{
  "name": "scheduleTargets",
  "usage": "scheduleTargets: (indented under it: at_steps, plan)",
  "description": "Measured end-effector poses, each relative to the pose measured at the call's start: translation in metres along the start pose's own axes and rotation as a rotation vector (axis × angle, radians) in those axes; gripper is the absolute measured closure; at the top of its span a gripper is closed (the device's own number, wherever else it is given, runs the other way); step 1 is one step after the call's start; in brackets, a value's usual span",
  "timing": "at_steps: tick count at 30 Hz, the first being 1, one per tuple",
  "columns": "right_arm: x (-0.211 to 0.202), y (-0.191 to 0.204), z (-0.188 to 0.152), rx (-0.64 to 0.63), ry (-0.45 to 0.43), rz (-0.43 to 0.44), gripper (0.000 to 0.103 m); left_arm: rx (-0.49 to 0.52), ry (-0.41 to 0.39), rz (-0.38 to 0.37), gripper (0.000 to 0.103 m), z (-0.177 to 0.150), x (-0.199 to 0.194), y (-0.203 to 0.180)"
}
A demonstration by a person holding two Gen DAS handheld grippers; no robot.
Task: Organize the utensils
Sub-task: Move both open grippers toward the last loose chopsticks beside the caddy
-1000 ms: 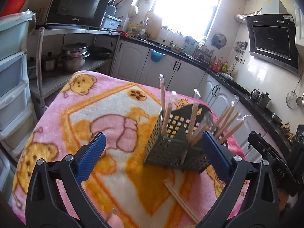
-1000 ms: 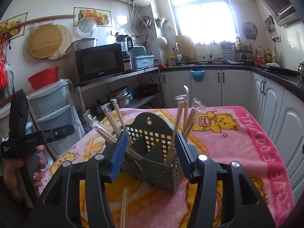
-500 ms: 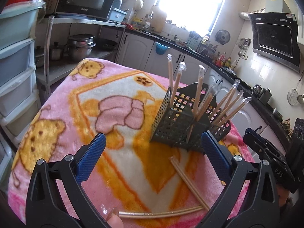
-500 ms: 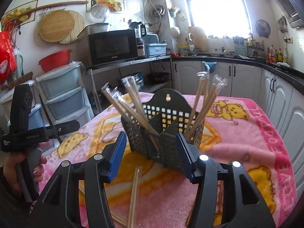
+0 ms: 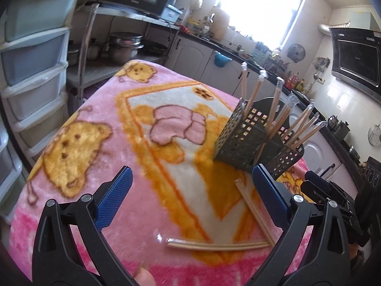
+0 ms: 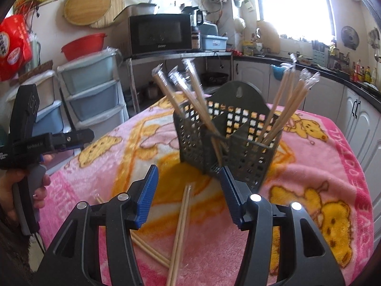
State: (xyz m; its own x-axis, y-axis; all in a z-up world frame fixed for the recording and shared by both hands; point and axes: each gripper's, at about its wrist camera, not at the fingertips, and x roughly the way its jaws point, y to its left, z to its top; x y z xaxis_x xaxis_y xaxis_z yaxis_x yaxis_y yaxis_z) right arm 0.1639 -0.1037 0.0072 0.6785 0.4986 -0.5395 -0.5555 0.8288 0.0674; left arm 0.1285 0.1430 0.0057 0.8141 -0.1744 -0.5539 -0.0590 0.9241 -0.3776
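A dark perforated utensil holder [image 5: 250,140] [image 6: 228,143] stands on the pink blanket and holds several wrapped chopstick pairs [image 6: 285,104] upright. Two loose wrapped pairs lie on the blanket: one [image 5: 216,245] crosswise in front of my left gripper [image 5: 193,200], one [image 5: 252,205] [image 6: 181,226] running toward the holder, between the fingers of my right gripper [image 6: 190,195]. The crosswise pair shows in the right wrist view [image 6: 150,250] too. Both grippers are open and empty, hovering above the blanket short of the holder.
The pink bear blanket [image 5: 83,143] covers the table, whose edges drop off left and front. Plastic drawers [image 5: 31,71] and a metal shelf with pots and a microwave [image 6: 159,33] stand to the left. Kitchen counters [image 6: 345,78] run behind. The left gripper's handle [image 6: 31,138] shows at the right view's left.
Both grippers have pulled back and tilted down from the holder. The holder now sits farther off, and the two loose chopstick pairs have come into view on the blanket.
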Motion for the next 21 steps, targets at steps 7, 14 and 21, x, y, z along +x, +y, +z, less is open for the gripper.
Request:
scheduleTargets:
  at_steps: [7,14,21]
  plan:
    - [0.016,0.005,-0.007,0.006,0.056,0.002,0.051,-0.007,0.07,-0.002,0.01,-0.023,0.003,0.011]
    - [0.041,-0.005,-0.012,0.018,0.13,-0.011,0.051,-0.069,0.136,-0.046,0.026,-0.043,0.008,0.025]
    - [0.076,-0.014,-0.018,0.048,0.25,-0.004,0.052,-0.085,0.196,-0.064,0.038,-0.056,0.016,0.03]
